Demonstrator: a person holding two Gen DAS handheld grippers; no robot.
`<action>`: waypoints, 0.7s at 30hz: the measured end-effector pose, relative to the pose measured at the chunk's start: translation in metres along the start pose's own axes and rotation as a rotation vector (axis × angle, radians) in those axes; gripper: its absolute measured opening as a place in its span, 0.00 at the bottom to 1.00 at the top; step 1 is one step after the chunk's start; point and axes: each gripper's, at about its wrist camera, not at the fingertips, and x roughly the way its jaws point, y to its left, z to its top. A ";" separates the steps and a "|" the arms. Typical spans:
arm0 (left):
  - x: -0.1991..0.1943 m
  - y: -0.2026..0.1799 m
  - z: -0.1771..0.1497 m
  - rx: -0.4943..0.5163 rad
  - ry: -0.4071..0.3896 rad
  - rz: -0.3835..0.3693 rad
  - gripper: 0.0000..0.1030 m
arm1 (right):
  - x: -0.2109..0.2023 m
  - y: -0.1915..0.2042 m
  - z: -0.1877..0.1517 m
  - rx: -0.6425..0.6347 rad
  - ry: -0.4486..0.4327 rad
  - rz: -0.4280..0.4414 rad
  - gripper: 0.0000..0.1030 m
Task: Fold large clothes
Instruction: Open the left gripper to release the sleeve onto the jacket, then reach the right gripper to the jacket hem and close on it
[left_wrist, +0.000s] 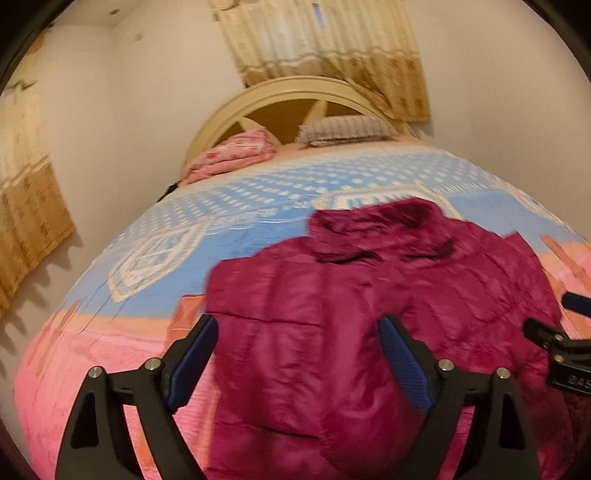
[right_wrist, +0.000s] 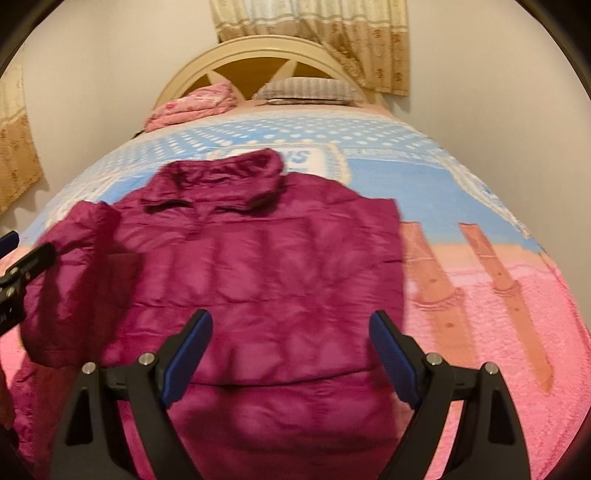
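Observation:
A magenta quilted jacket (left_wrist: 332, 314) lies on the bed, collar towards the headboard; it also shows in the right wrist view (right_wrist: 258, 277), with its sides folded in over the body. My left gripper (left_wrist: 297, 328) is open and empty, hovering above the jacket's lower left part. My right gripper (right_wrist: 291, 325) is open and empty above the jacket's lower middle. The right gripper shows at the right edge of the left wrist view (left_wrist: 546, 317), and the left gripper at the left edge of the right wrist view (right_wrist: 31, 245).
The bed is covered by a blue, white and pink blanket (right_wrist: 480, 240). A folded pink quilt (right_wrist: 192, 107) and a striped pillow (right_wrist: 306, 90) lie by the cream headboard (right_wrist: 258, 48). Curtains (right_wrist: 332, 33) hang behind. Walls stand on both sides.

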 end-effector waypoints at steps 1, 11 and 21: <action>0.004 0.011 -0.001 -0.019 0.009 0.033 0.89 | 0.000 0.007 0.002 -0.007 -0.005 0.010 0.86; -0.011 0.008 0.000 0.003 -0.052 0.030 0.89 | 0.012 0.041 0.002 -0.064 0.014 0.031 0.86; 0.050 0.091 -0.027 -0.201 0.111 0.237 0.89 | 0.000 0.048 0.001 -0.058 -0.017 0.046 0.86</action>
